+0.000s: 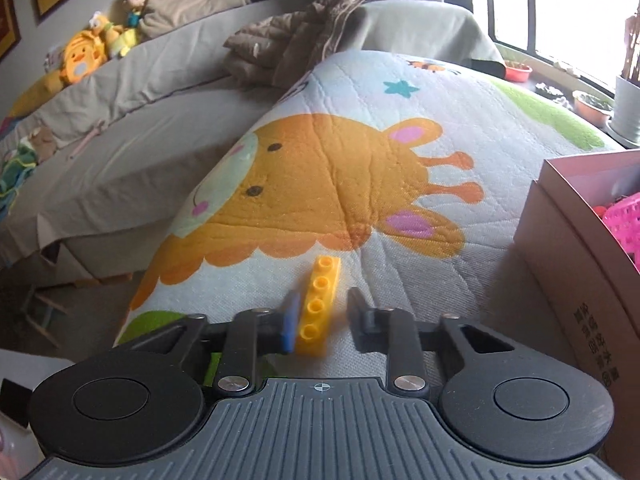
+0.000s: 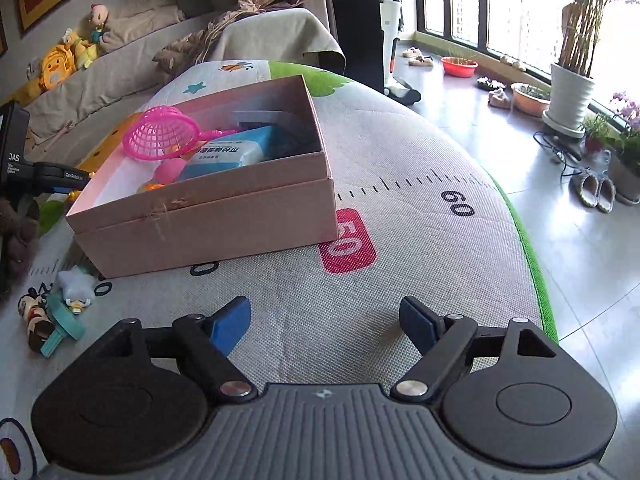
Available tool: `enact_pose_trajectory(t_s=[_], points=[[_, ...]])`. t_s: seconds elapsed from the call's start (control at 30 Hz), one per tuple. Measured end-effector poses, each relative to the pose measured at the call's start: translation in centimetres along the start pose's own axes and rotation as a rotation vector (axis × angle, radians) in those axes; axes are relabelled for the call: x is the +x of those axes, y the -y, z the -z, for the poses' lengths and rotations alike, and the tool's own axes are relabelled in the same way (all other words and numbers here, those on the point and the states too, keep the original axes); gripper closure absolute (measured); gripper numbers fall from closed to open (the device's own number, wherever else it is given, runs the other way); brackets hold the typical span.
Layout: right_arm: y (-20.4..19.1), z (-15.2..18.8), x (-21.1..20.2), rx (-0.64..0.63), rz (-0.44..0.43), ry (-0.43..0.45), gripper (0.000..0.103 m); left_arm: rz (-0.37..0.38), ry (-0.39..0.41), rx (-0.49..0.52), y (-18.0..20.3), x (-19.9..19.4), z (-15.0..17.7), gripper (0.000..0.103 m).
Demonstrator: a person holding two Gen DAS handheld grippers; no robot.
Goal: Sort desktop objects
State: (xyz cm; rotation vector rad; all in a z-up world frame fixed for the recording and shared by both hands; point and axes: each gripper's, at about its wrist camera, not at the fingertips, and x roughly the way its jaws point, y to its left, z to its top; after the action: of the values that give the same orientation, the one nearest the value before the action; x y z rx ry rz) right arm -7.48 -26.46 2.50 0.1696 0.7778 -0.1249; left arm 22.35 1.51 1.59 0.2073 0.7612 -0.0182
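A yellow toy brick (image 1: 319, 304) lies on the play mat between the fingers of my left gripper (image 1: 324, 316). The jaws are open; the left pad is at the brick's side, the right finger stands apart from it. The pink cardboard box (image 2: 224, 216) sits on the mat, ahead and left of my right gripper (image 2: 326, 326), which is open and empty. The box holds a pink net scoop (image 2: 162, 132), a blue packet (image 2: 236, 150) and small toys. The box's corner shows at the right of the left wrist view (image 1: 576, 248).
Small toys (image 2: 60, 308) lie on the mat left of the box. The left gripper's body (image 2: 44, 176) shows beyond the box's left corner. A sofa (image 1: 132, 92) with plush toys stands behind. Tiled floor, plant pots and slippers (image 2: 596, 192) lie to the right.
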Motion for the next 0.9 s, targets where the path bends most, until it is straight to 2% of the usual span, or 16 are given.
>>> enact_pose_trajectory(t_s=[0.07, 0.2, 0.37, 0.47, 0.53, 0.6, 0.67, 0.73, 0.8, 0.9], points=[[-0.5, 0.2, 0.2, -0.016, 0.010, 0.012, 0.015, -0.005, 0.004, 0.022, 0.1, -0.9, 0.7, 0.086], [-1.3, 0.8, 0.4, -0.058, 0.038, 0.037, 0.012, 0.052, 0.017, 0.061, 0.1, -4.1, 2.5, 0.086], [-1.7, 1.0, 0.6, -0.078, 0.051, 0.043, 0.009, 0.194, 0.084, 0.061, 0.1, -11.1, 5.6, 0.086], [-1.9, 1.0, 0.7, -0.075, 0.062, 0.036, 0.005, 0.299, 0.135, 0.108, 1.6, -15.6, 7.8, 0.085], [-2.0, 1.1, 0.7, -0.068, 0.070, 0.031, 0.003, 0.350, 0.149, 0.121, 3.0, -17.5, 9.3, 0.081], [-2.1, 1.2, 0.7, -0.059, 0.072, 0.024, 0.001, 0.368, 0.151, 0.132, 4.1, -18.3, 10.9, 0.050], [-2.2, 1.4, 0.4, -0.056, 0.060, 0.021, 0.001, 0.349, 0.150, 0.153, 5.0, -18.3, 12.3, 0.042], [-2.4, 1.5, 0.0, -0.061, 0.030, 0.023, 0.001, 0.308, 0.122, 0.180, 5.6, -17.6, 13.5, 0.039], [-2.7, 1.5, -0.3, -0.073, 0.011, 0.030, 0.001, 0.266, 0.132, 0.194, 5.6, -17.2, 14.0, 0.024], [-3.8, 1.5, -0.8, -0.102, -0.019, 0.037, 0.001, 0.194, 0.136, 0.190, 4.2, -16.5, 14.0, 0.019]])
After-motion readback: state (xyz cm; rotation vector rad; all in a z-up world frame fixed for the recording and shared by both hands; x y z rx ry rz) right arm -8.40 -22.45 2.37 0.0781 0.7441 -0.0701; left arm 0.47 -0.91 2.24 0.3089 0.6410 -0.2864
